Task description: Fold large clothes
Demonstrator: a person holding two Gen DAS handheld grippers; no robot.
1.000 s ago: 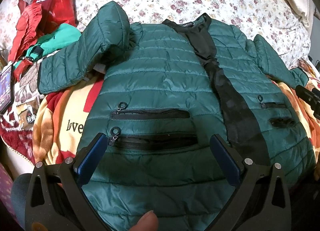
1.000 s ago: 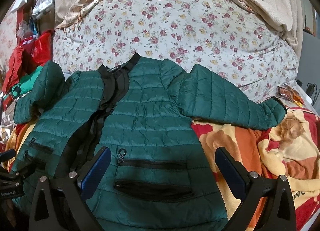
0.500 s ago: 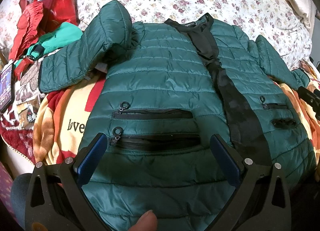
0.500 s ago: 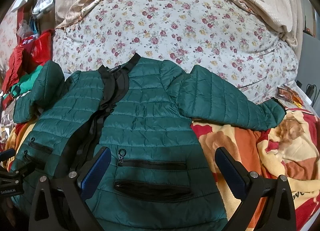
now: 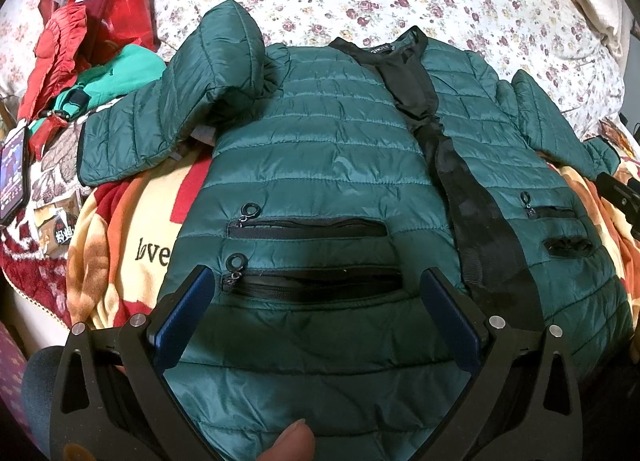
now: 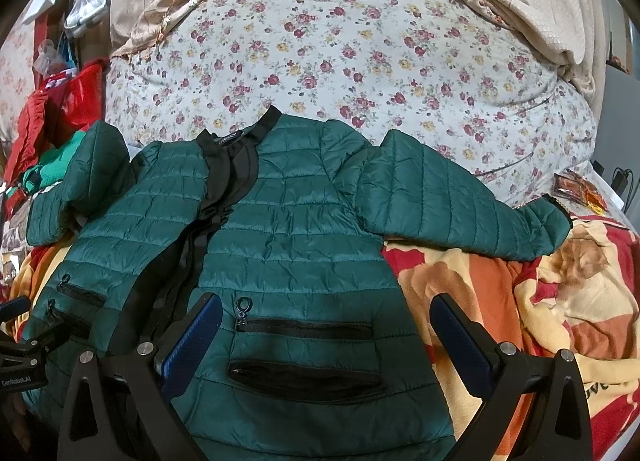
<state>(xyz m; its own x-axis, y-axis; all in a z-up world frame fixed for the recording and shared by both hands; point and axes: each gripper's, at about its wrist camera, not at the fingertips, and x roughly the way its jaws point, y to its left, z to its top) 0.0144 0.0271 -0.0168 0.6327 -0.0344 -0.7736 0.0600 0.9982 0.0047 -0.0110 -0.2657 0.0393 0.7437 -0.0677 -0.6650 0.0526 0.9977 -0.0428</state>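
Note:
A dark green quilted jacket [image 5: 320, 149] [image 6: 296, 229] lies front up on the bed, black collar at the far end, black zip strip down the middle. Its left sleeve [image 5: 176, 109] is bent upward in a hump and its right sleeve [image 6: 452, 201] stretches out flat to the side. My left gripper [image 5: 316, 293] hovers open over the lower left pockets with nothing between its blue pads. My right gripper [image 6: 326, 325] is open above the right-hand pockets, also empty. A fingertip [image 5: 288, 441] shows at the bottom of the left wrist view.
The jacket rests on a red, orange and cream blanket [image 6: 520, 301] over a floral sheet [image 6: 360, 53]. Red and bright green clothes [image 5: 80, 61] are piled at the left, with a phone [image 5: 12, 177] beside them. A small packet [image 6: 576, 189] lies at the far right.
Both views have shifted very slightly; the jacket and both open grippers stay essentially where they were.

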